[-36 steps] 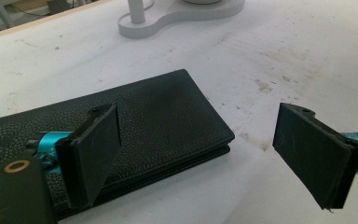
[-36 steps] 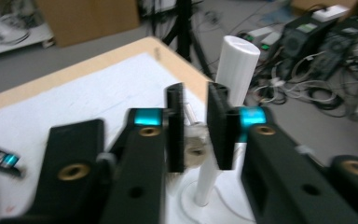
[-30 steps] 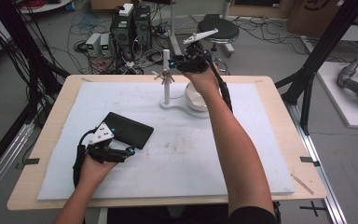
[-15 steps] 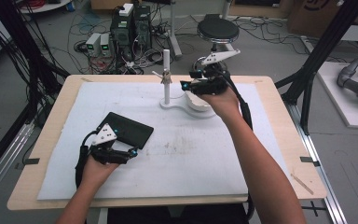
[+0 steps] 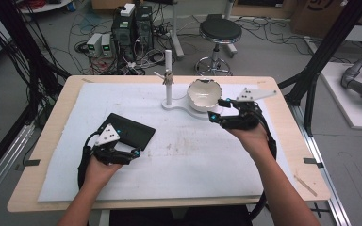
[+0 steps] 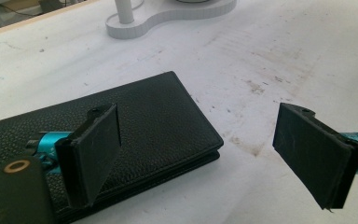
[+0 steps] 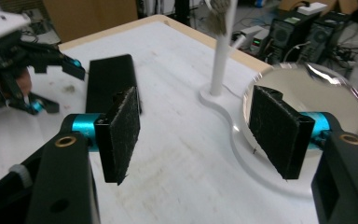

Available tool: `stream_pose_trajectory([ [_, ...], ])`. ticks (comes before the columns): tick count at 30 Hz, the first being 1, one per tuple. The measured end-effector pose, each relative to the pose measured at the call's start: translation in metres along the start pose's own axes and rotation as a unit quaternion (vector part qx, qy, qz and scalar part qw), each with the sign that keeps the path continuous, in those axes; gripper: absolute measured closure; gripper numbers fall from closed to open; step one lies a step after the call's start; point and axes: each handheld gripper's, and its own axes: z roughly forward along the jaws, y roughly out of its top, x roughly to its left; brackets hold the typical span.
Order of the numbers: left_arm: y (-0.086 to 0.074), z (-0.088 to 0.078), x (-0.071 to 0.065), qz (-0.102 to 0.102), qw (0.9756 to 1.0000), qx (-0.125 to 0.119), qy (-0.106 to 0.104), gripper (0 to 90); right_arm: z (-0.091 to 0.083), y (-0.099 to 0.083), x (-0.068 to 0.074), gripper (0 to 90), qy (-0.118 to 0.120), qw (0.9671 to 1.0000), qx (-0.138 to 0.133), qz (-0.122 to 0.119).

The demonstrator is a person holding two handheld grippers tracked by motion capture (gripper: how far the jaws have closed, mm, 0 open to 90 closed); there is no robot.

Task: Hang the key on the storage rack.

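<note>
Wallet (image 5: 128, 132) lying flat just beside left gripper (image 5: 122, 155), jaws spread wide, nothing gripped, right gripper (image 5: 219, 113) just been opening, empty, bowl (image 5: 203, 94) on white stand (image 5: 179, 104) right alongside.

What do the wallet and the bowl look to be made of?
Wallet: black leather or a leather look-alike, matte, with a pebbled grain and a stitched edge; which of the two I can't tell. Bowl: looks like glazed white ceramic, glossy inside with bright reflections; it could be hard plastic.
</note>
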Motion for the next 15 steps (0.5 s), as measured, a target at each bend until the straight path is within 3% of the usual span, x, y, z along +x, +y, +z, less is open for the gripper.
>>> stream_pose_trajectory([
  [5,0.000,0.000,0.000,-0.002,1.0000,-0.002,0.001,15.0,-0.022,-0.043,-0.008,31.2,-0.019,0.9991,-0.015,0.034],
  [7,0.001,0.000,0.000,-0.001,1.0000,0.001,0.000,15.1,-0.024,-0.049,-0.009,30.4,-0.022,0.9989,-0.018,0.037],
  [10,0.001,0.001,0.000,-0.001,1.0000,-0.004,-0.005,15.1,-0.037,-0.076,-0.012,27.7,-0.034,0.9970,-0.035,0.060],
  [15,0.002,0.001,0.000,0.010,0.9999,-0.006,-0.005,15.1,-0.042,-0.100,-0.016,25.0,-0.035,0.9951,-0.041,0.083],
])
